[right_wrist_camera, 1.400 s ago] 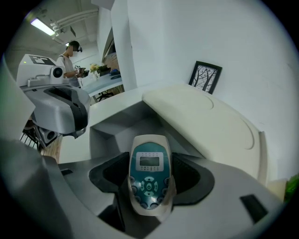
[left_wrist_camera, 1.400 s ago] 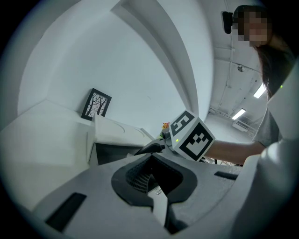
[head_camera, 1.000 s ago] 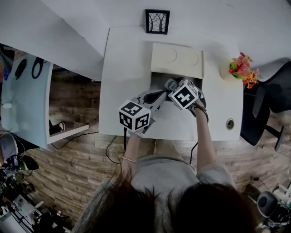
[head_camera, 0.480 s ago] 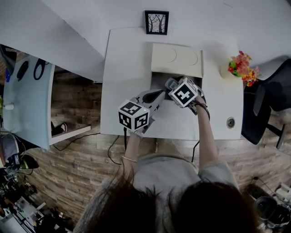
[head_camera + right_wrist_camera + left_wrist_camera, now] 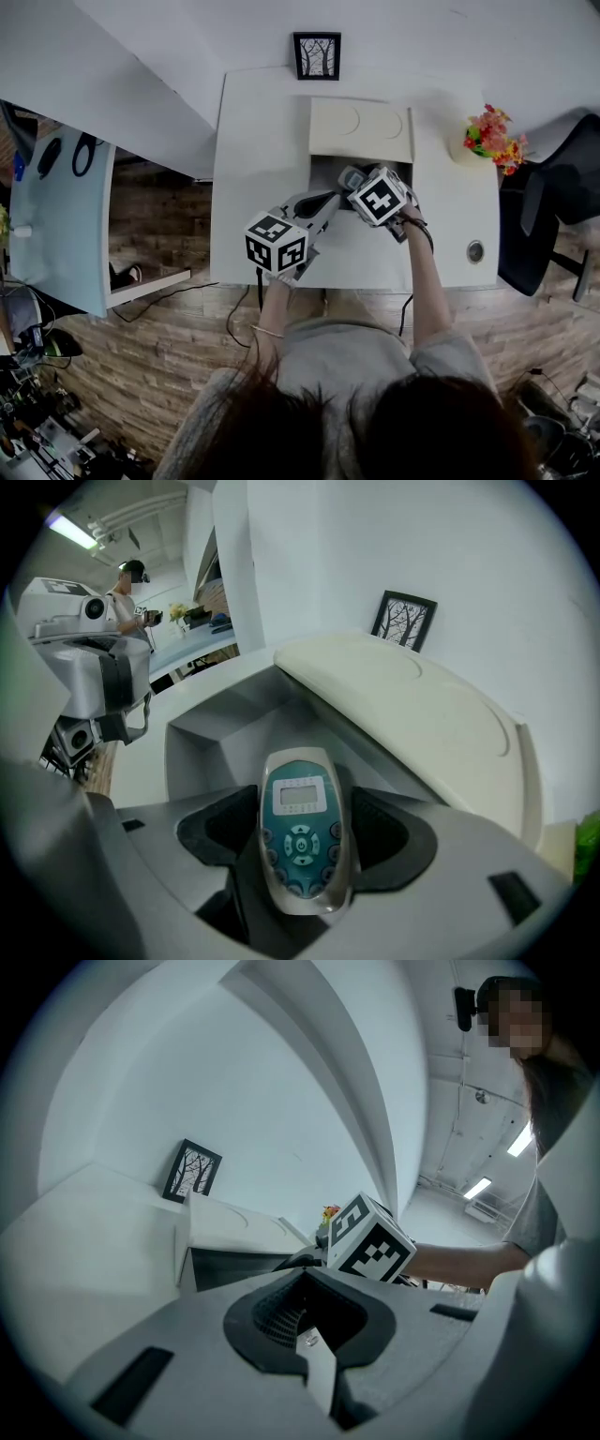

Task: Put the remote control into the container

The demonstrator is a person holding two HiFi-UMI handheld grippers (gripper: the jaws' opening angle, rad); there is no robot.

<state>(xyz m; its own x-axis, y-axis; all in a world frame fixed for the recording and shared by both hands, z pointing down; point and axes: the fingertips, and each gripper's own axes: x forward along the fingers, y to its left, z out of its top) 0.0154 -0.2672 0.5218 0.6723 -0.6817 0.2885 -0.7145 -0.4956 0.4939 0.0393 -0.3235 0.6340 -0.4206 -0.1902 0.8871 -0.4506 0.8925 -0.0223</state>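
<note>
The right claw (image 5: 305, 850) pinches the remote control (image 5: 298, 808) by its long sides between two dark, rounded pads. The remote is a slim oval with a silvery rim, a teal face, a small pale screen and a ring of round buttons. Its top end points into the container (image 5: 330, 170), a smooth grey box with slanted inner walls. The container's cream lid (image 5: 361, 129), matte with two shallow circles pressed into it, stands open behind it. The remote hangs over the near part of that opening and does not rest on the floor of the box.

The container sits in the middle of the white desk (image 5: 253, 169), toward its far edge. A small black-framed picture (image 5: 316, 55) of bare trees stands at the far edge. A bunch of red and orange flowers (image 5: 492, 141) is near the far right corner.

The left claw (image 5: 305, 1321) is pressed together on nothing. Its ribbed dark pads meet along a seam just left of the container's near side.

Compared with a second ago, both claws keep almost the same places, and the remote has not gone visibly deeper.
</note>
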